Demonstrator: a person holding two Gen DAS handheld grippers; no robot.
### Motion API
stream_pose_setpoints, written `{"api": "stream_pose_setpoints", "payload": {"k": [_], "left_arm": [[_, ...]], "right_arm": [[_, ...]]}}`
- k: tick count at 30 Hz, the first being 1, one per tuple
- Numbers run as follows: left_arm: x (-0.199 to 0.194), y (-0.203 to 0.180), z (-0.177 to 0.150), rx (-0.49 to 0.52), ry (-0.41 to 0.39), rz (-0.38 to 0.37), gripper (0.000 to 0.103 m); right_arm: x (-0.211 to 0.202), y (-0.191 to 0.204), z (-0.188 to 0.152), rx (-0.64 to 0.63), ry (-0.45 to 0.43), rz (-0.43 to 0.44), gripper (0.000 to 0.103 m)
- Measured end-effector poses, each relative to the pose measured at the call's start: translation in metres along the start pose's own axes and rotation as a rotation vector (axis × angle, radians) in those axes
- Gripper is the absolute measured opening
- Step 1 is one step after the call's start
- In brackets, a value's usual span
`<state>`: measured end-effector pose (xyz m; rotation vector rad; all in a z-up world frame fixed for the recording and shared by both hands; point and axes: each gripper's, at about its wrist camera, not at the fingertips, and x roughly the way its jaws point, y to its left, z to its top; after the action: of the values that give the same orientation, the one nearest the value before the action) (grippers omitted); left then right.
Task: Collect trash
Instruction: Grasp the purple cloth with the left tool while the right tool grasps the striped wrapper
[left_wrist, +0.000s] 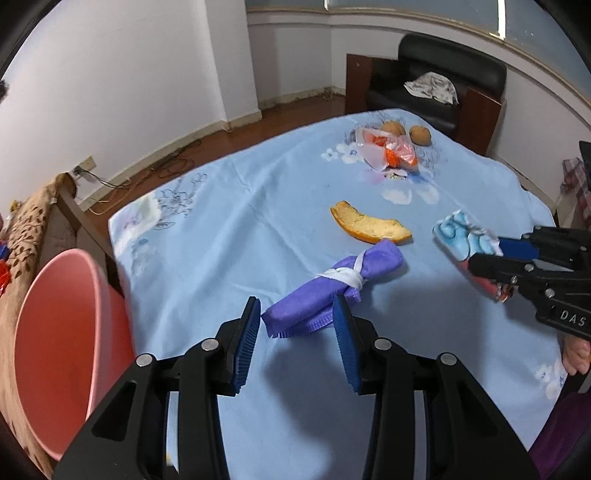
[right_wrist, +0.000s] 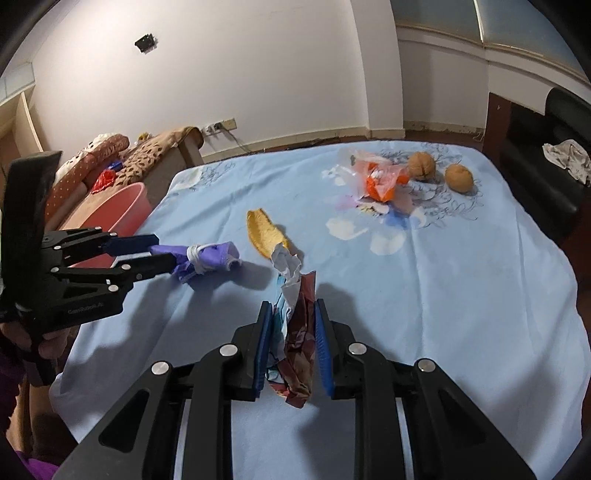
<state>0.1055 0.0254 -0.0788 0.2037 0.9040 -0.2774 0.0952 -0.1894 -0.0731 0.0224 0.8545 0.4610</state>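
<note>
Table w/ a soft, lightly creased blue floral cloth (left_wrist: 229, 221) is holding the trash. L gripper (left_wrist: 295, 321) is hovering at the near end of a purple bundle (left_wrist: 332, 291): a limp non-woven cloth roll, cinched by a knotted white band near its middle, frayed crimped edge at the near end. Its long axis is running diagonally, near-left to far-right, near end pointing in between the ribbed blue pads (left_wrist: 245, 343); the fingers are standing apart and, in the L view, not pressing it, though from the R wrist view I can't tell whether the tips are touching it. R gripper (right_wrist: 290, 314) is clamping a crumpled glossy wrapper (right_wrist: 295, 332), dark red print on one face, pale blue/white on the other, w/ a torn papery white tip; its long axis is lying along the fingers, tip pointing away from the cam toward the peel. Both pads are pressing its sides, wrapper lifted just off the cloth. Curved orange peel (left_wrist: 369, 225), pithy pale inside facing up, is lying just beyond the bundle. Farther back: a crinkly clear bag w/ orange contents (left_wrist: 391, 151) and two round wrinkled brown nuts (left_wrist: 420, 135) beside it. Smooth pink plastic bucket (left_wrist: 55, 343) is sitting off the table's L edge, mouth tilted toward the cam.
</note>
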Motion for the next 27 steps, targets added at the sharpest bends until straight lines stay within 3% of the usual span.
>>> {"api": "stream_pose_setpoints", "payload": {"k": [8, 13, 18, 27], "left_arm": [[0.014, 0.002, 0.009, 0.02, 0.03, -0.083, 0.041], [0.017, -0.008, 0.004, 0.027, 0.025, -0.066, 0.04], [0.012, -0.003, -0.001, -0.05, 0.014, -0.065, 0.014], [-0.016, -0.004, -0.019, -0.167, -0.058, -0.05, 0.012]], "right_arm": [[0.0, -0.002, -0.003, 0.005, -0.033, -0.009, 0.022], [0.001, -0.003, -0.003, 0.013, -0.03, -0.008, 0.022], [0.002, -0.004, -0.003, 0.02, -0.029, -0.007, 0.022], [0.0, -0.002, -0.004, 0.009, -0.042, -0.018, 0.022]]}}
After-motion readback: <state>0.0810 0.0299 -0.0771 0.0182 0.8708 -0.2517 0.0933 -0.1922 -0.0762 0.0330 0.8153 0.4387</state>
